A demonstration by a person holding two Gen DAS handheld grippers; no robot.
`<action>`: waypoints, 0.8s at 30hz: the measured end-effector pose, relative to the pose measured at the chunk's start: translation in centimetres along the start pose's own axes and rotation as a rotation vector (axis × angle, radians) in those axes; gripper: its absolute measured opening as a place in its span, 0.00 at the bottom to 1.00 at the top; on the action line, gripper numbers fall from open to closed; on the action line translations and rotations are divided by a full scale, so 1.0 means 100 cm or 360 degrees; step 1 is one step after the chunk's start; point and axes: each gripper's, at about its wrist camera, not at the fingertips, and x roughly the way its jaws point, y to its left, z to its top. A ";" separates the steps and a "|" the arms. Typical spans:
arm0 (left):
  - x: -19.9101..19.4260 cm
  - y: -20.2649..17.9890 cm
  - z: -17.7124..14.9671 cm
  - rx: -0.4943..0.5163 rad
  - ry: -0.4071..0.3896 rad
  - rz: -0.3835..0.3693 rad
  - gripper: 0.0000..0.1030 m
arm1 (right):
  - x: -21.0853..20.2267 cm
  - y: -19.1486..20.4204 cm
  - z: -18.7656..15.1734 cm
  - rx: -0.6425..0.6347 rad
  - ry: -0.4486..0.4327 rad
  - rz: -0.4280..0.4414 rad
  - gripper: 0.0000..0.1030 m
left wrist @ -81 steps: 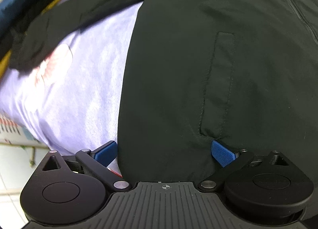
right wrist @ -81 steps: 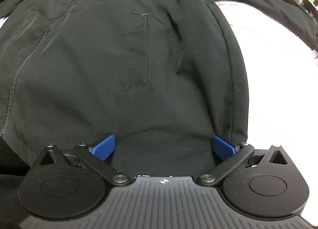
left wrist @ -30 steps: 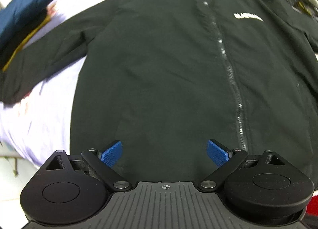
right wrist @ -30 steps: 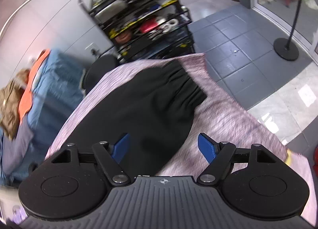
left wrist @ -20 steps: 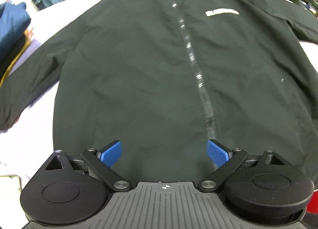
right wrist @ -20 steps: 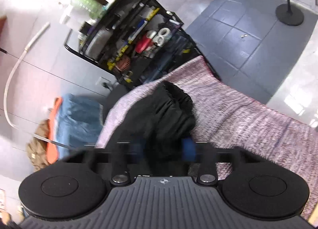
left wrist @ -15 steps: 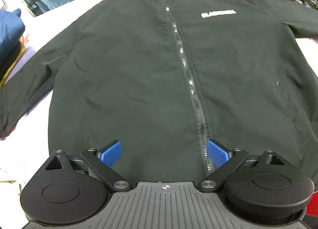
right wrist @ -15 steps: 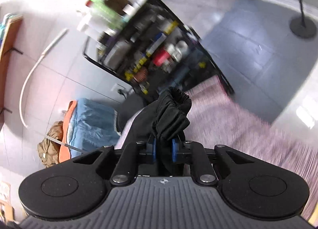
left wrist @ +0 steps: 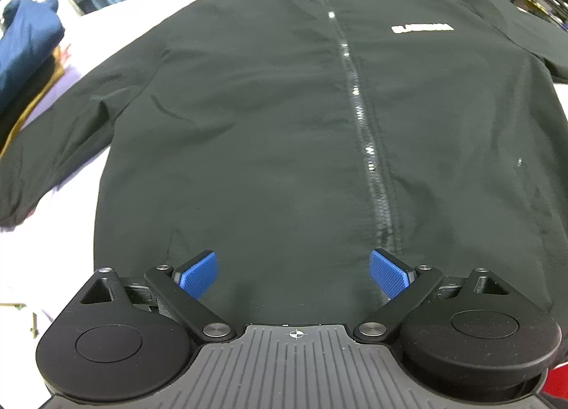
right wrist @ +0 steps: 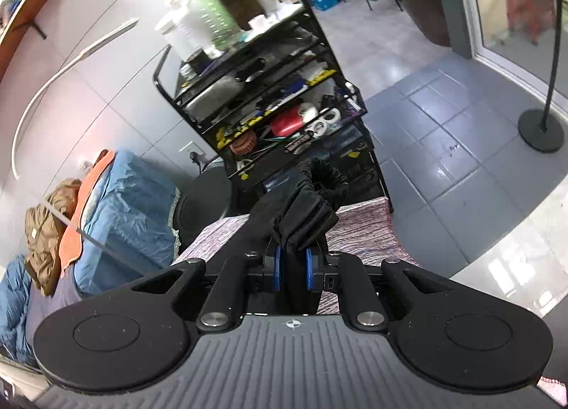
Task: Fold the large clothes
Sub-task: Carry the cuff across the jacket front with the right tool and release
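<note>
A black zip-up jacket [left wrist: 277, 118] lies flat, front up, on a pale cloth-covered surface [left wrist: 46, 217], with a white logo on the chest. Its left sleeve [left wrist: 53, 146] stretches out to the left. My left gripper [left wrist: 293, 268] hovers over the jacket's bottom hem, open, with nothing between its blue pads. In the right wrist view my right gripper [right wrist: 293, 267] is shut on the bunched cuff end of the jacket's other sleeve [right wrist: 305, 210], lifted off the pinkish cloth [right wrist: 362, 228].
A black wire cart [right wrist: 269, 114] with bottles and tools stands just beyond the surface's end. Left of it lies a blue-covered pile with orange and brown clothes [right wrist: 106, 217]. Folded blue and yellow garments [left wrist: 25, 50] sit at the far left. A lamp stand base [right wrist: 539, 128] rests on grey tiles.
My right gripper closed on the sleeve cuff and lifted it, tilting upward toward the cart. My left gripper slid sideways over the hem, so the zipper now sits right of centre.
</note>
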 end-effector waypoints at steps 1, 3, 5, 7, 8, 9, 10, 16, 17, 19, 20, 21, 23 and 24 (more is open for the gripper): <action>0.001 0.002 0.000 -0.0015 -0.0003 -0.0001 1.00 | -0.003 0.006 0.000 -0.0012 -0.0005 0.0022 0.15; 0.003 0.006 -0.001 -0.0038 -0.0011 -0.0013 1.00 | -0.012 0.025 -0.001 -0.0058 -0.0013 0.0081 0.15; 0.003 0.009 -0.002 -0.0045 -0.0012 -0.0035 1.00 | -0.023 0.051 -0.005 -0.0125 -0.0024 0.0159 0.15; 0.005 0.011 -0.002 -0.0029 -0.0022 -0.0063 1.00 | -0.037 0.084 -0.013 -0.0213 -0.0019 0.0258 0.15; 0.005 0.013 -0.002 -0.0016 -0.0032 -0.0076 1.00 | -0.044 0.103 -0.020 -0.0277 -0.0019 0.0295 0.15; 0.006 0.014 -0.001 0.0000 -0.0045 -0.0086 1.00 | -0.052 0.123 -0.028 -0.0359 -0.0025 0.0332 0.15; 0.006 0.016 -0.001 0.0018 -0.0056 -0.0095 1.00 | -0.059 0.145 -0.037 -0.0456 -0.0030 0.0371 0.15; 0.004 0.040 0.004 0.0099 -0.0131 -0.0120 1.00 | -0.064 0.269 -0.127 -0.0867 0.0073 0.0509 0.15; 0.003 0.046 0.004 0.0104 -0.0146 -0.0111 1.00 | -0.059 0.288 -0.147 -0.0946 0.0098 0.0519 0.15; 0.002 0.060 0.004 0.0092 -0.0157 -0.0099 1.00 | -0.048 0.320 -0.188 -0.1056 0.0145 0.0516 0.15; 0.003 0.067 0.004 0.0073 -0.0156 -0.0096 1.00 | -0.040 0.334 -0.208 -0.1081 0.0168 0.0495 0.15; 0.003 0.075 0.002 0.0050 -0.0152 -0.0098 1.00 | -0.030 0.344 -0.228 -0.1100 0.0198 0.0475 0.15; 0.004 0.089 -0.002 0.0007 -0.0140 -0.0099 1.00 | -0.012 0.363 -0.267 -0.1173 0.0252 0.0423 0.15; 0.004 0.095 -0.004 -0.0010 -0.0135 -0.0093 1.00 | -0.007 0.373 -0.290 -0.1244 0.0255 0.0391 0.15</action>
